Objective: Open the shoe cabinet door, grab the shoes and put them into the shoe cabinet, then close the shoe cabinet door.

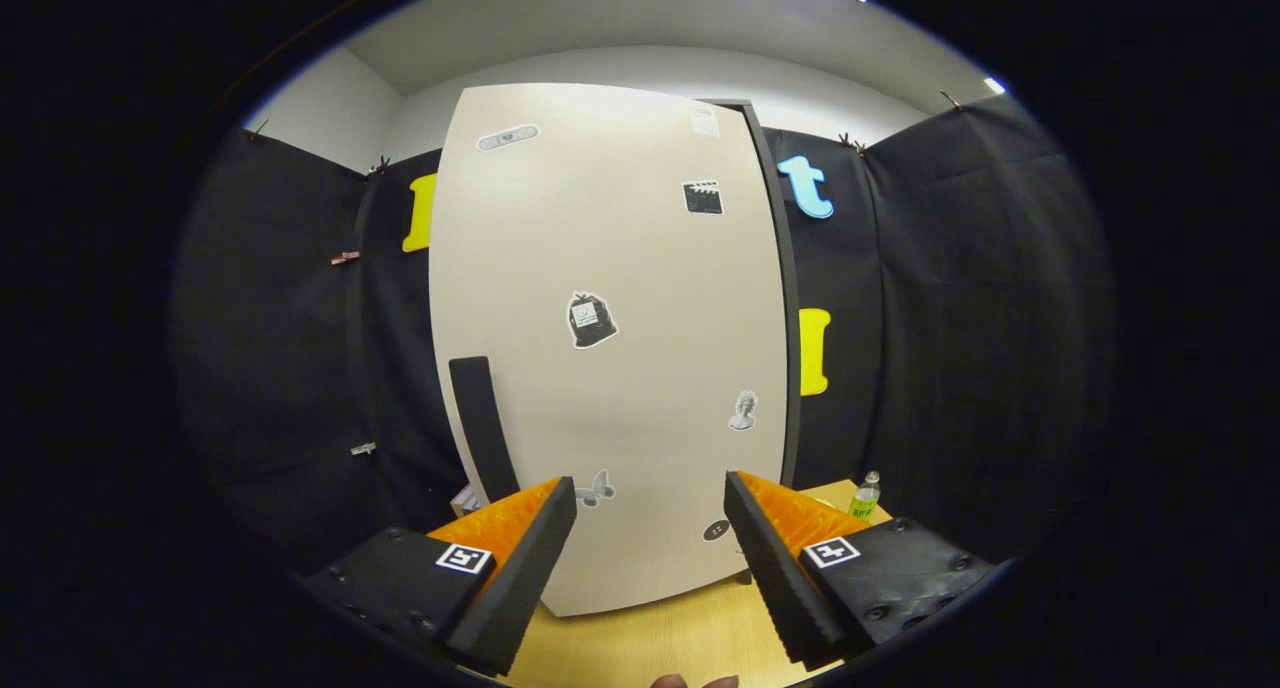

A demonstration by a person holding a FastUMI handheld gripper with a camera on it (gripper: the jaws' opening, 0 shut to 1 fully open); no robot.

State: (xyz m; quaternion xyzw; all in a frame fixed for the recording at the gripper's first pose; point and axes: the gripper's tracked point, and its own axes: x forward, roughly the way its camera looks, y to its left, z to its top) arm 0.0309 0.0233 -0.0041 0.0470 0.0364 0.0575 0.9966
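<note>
So the shoe cabinet door (610, 348) is sitting dead ahead, standing upright on the wooden surface (650, 643) and taking up most of what's in front of the tongs (650, 498). It's a pale cream panel, looking shut from here, with a dark vertical handle (483, 428) down near its lower left side. The bottom end of that handle is getting hidden behind the left finger, so I can't tell where it stops. A dark edge of the cabinet (785, 298) is peeking out along the door's right side; the rest of the cabinet body is hidden behind the door.

A bunch of small stickers are scattered over the door, including a dark bag-shaped sticker (591, 319) around the middle. They're too small to make out properly.

The tongs are hanging wide open, holding nothing, with the lower part of the door showing in the gap between the two fingers. Whether they're touching the door is hard to call.

Off to the right, beyond the right finger, a small green bottle (865, 498) is standing on the surface, its lower part cut off by that finger. Something pale is poking out just left of the handle, mostly hidden.
</note>
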